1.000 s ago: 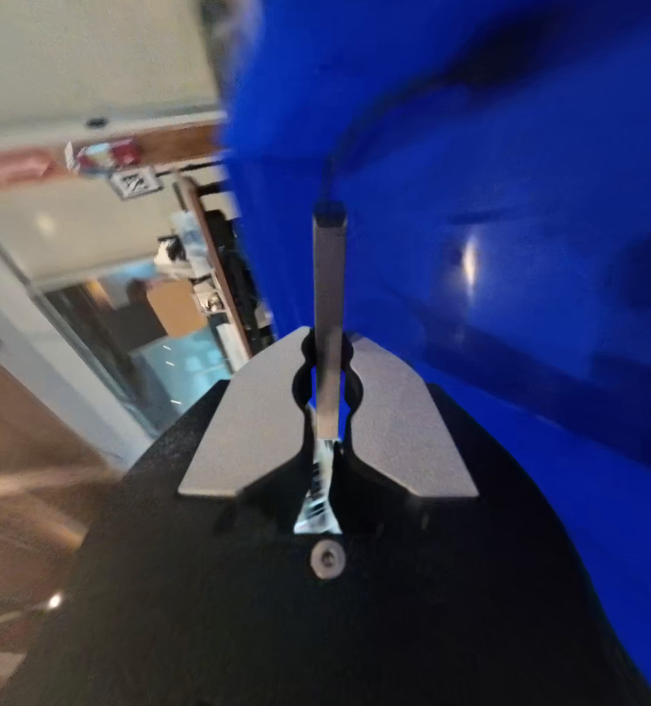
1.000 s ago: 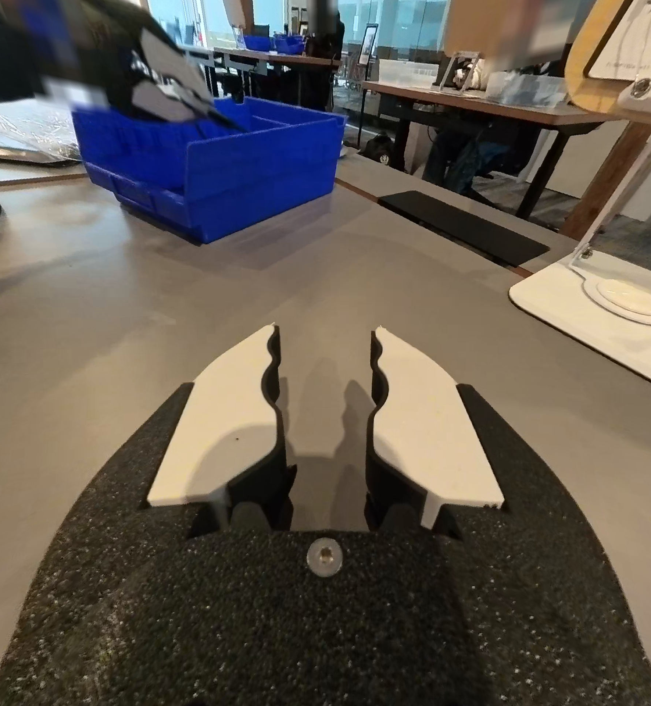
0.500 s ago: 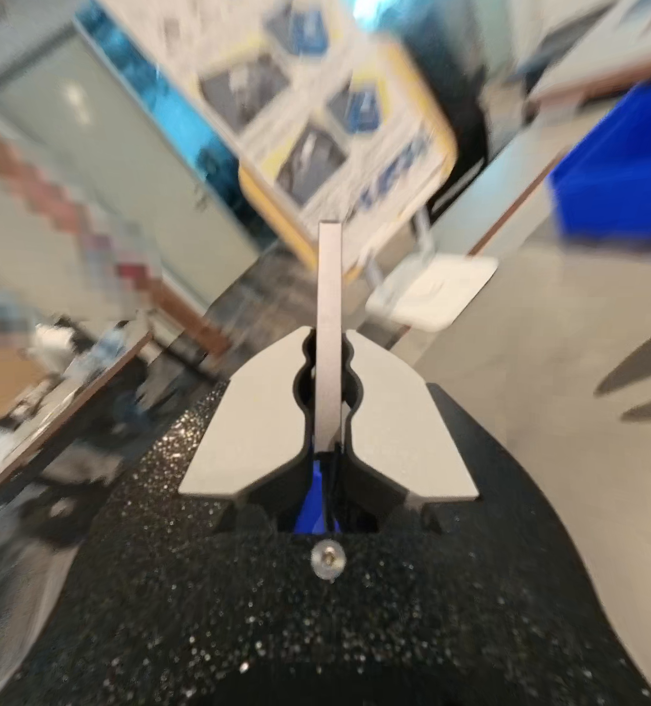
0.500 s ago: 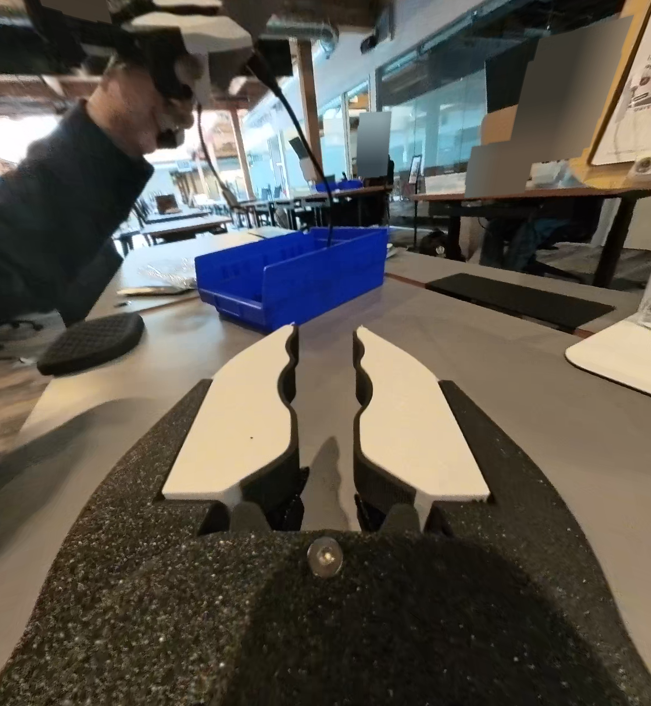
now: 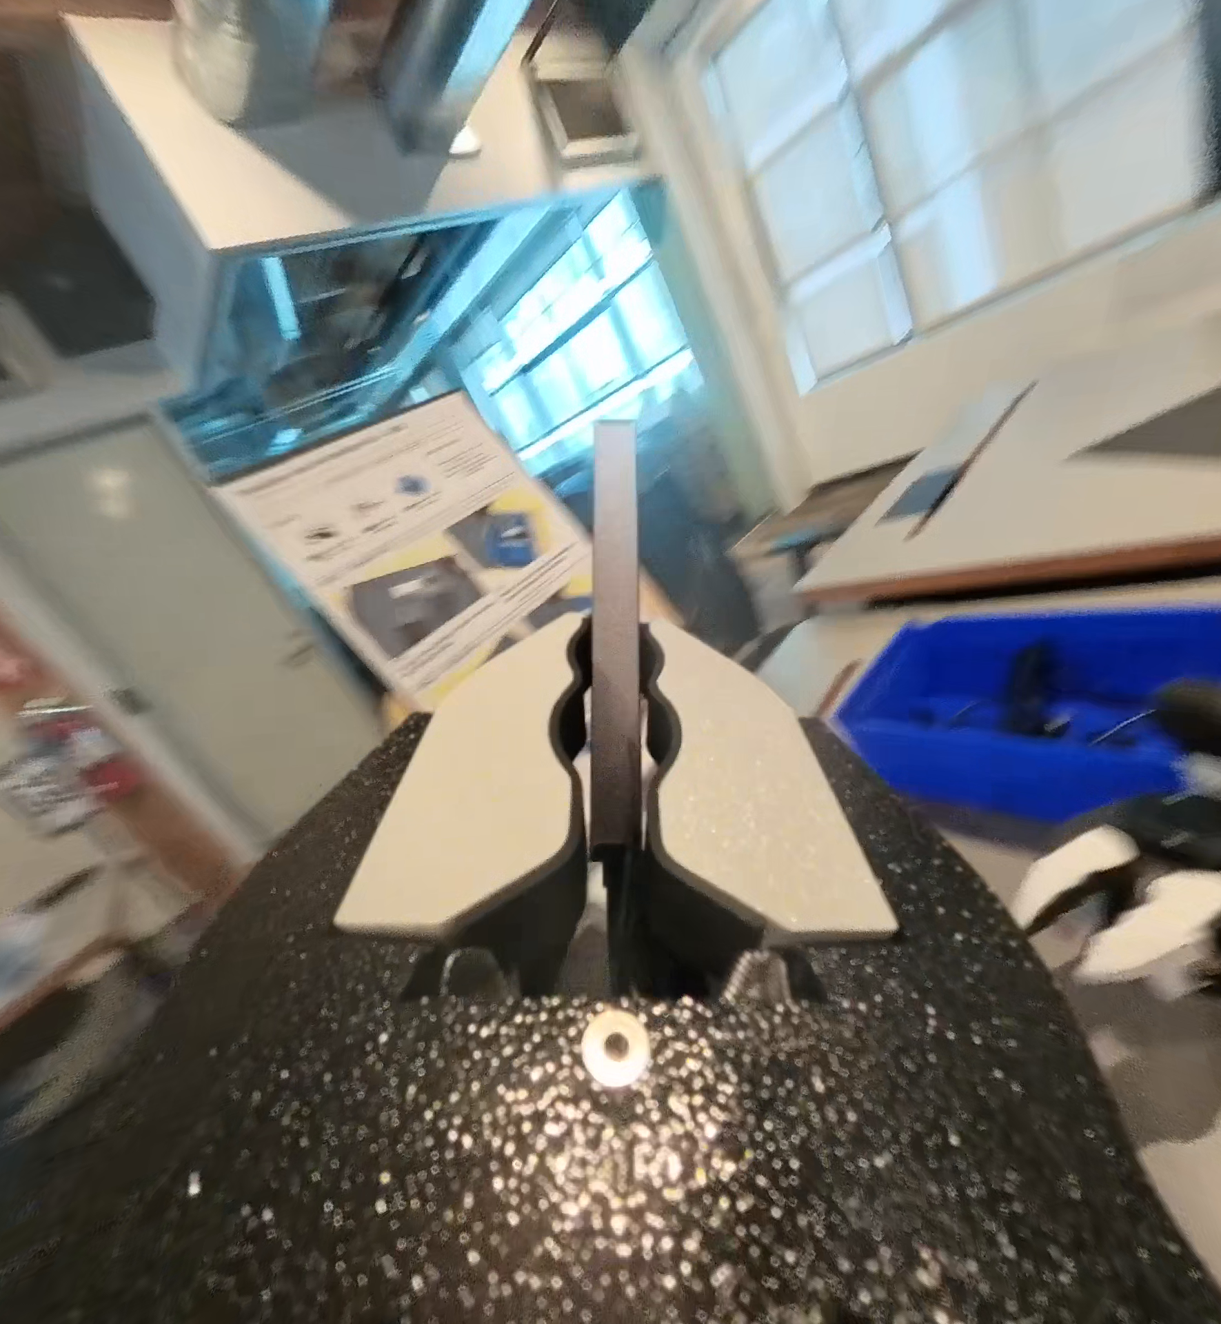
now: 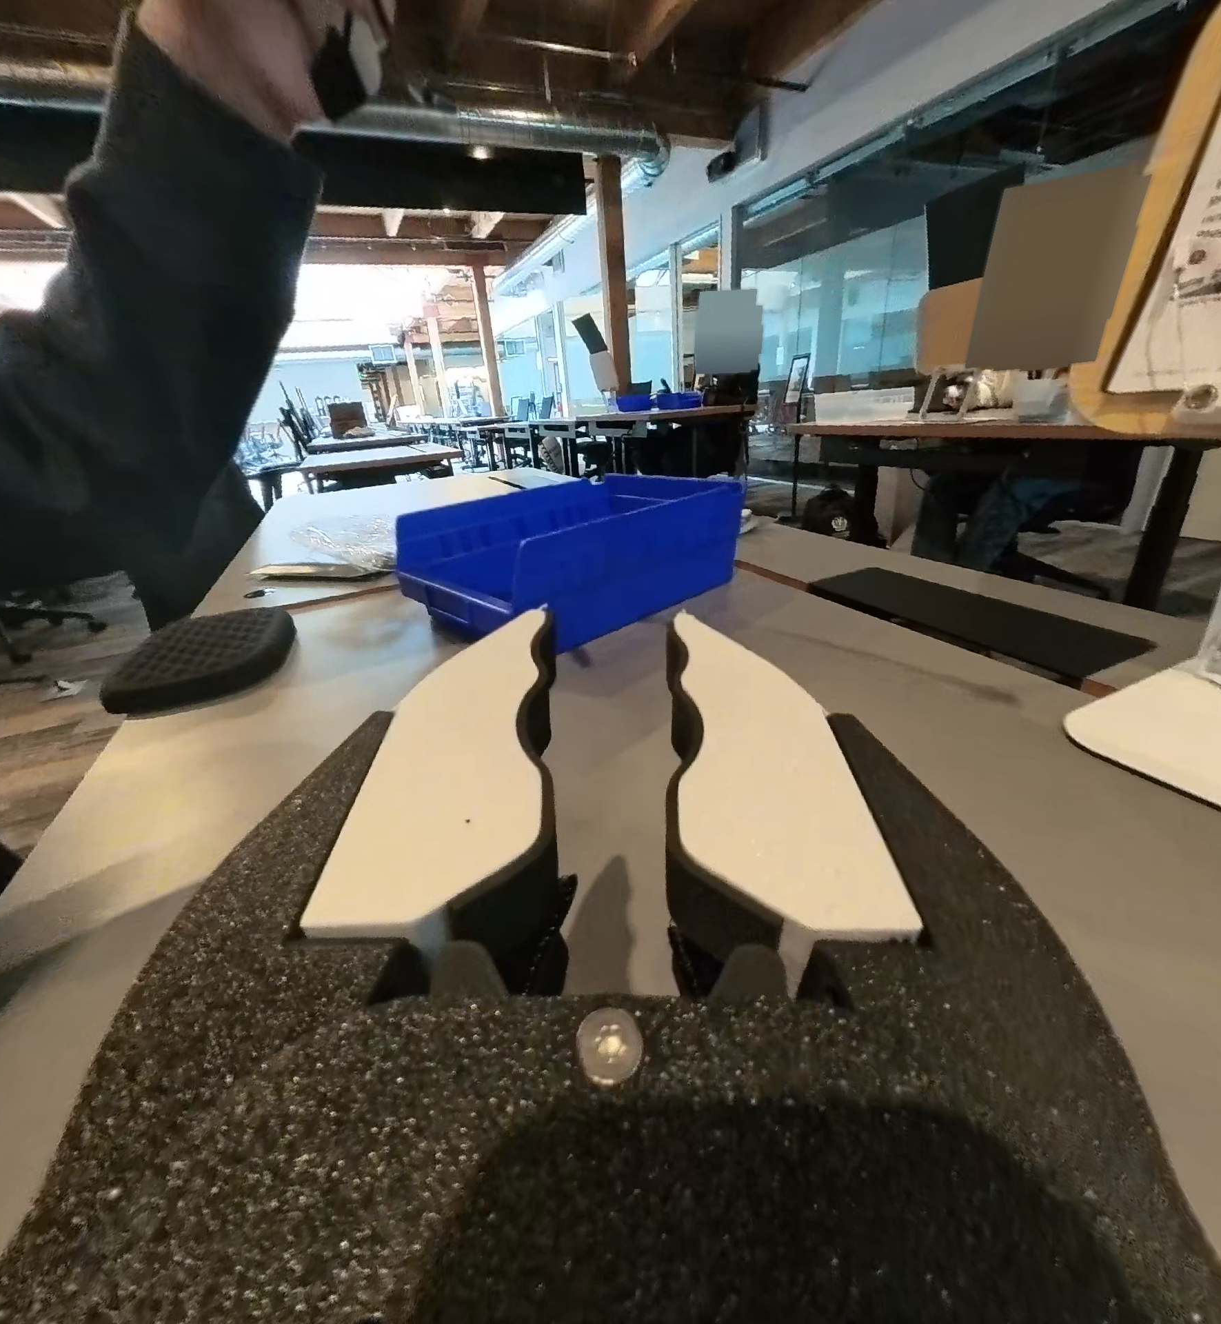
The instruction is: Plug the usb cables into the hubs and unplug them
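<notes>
My left gripper is shut on a thin grey usb hub, which stands edge-on and sticks out past the fingertips. It is held high in the air; in the right wrist view a dark-sleeved arm reaches up to it at the top edge. The left wrist view is blurred. A blue bin holds dark cables. My right gripper is open and empty, low over the grey table, pointing at the blue bin. It also shows in the left wrist view.
A black textured pad lies at the table's left edge. A black mat and a white stand base with a sign board sit to the right. A clear plastic bag lies behind the bin.
My left gripper has lifted the hub out of the blue bin and swung it up high. My right gripper's jaws have narrowed a little and its view has tilted up toward the bin.
</notes>
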